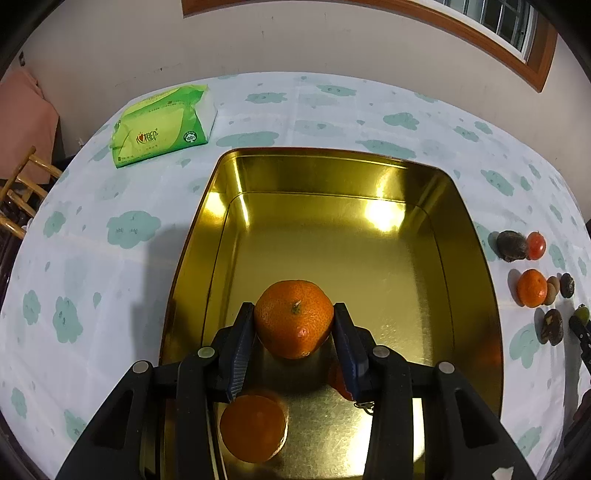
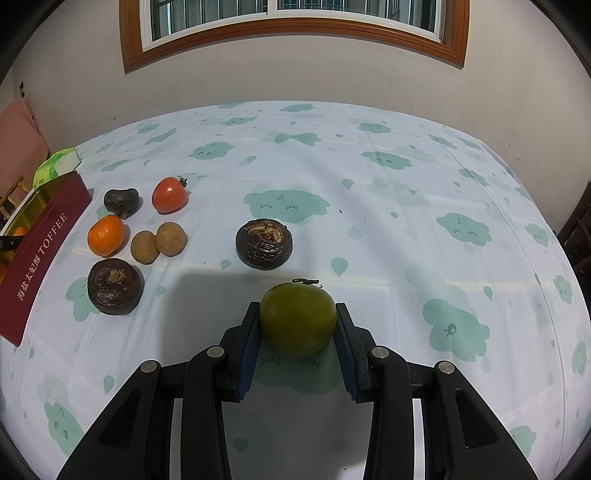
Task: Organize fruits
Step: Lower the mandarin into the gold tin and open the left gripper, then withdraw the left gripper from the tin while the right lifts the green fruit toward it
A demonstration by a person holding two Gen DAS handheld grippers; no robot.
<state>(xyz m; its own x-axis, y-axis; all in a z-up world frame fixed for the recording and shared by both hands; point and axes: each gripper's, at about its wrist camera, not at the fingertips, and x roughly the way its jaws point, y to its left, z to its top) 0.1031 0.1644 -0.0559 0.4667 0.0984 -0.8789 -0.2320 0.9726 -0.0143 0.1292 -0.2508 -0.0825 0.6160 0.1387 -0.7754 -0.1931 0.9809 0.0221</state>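
Note:
My left gripper [image 1: 294, 317] is shut on an orange mandarin [image 1: 293, 318], held low inside the gold tin [image 1: 332, 206]; the tin's shiny floor mirrors the fruit below it. My right gripper [image 2: 298, 317] is shut on a green tomato [image 2: 297, 318] just above the tablecloth. Loose on the cloth to the left of it lie a red tomato [image 2: 168, 194], a second mandarin [image 2: 106, 235], two small tan round fruits [image 2: 159, 242] and three dark brown water chestnuts [image 2: 264, 244], [image 2: 115, 286], [image 2: 122, 202]. In the left wrist view that group [image 1: 532, 288] sits right of the tin.
The tin's red outer wall [image 2: 37, 258] reads TOFFEE at the left of the right wrist view. A green tissue pack [image 1: 162, 125] lies beyond the tin's far left corner. A wooden chair [image 1: 18, 195] stands off the table's left edge. A wall with a window [image 2: 295, 22] backs the table.

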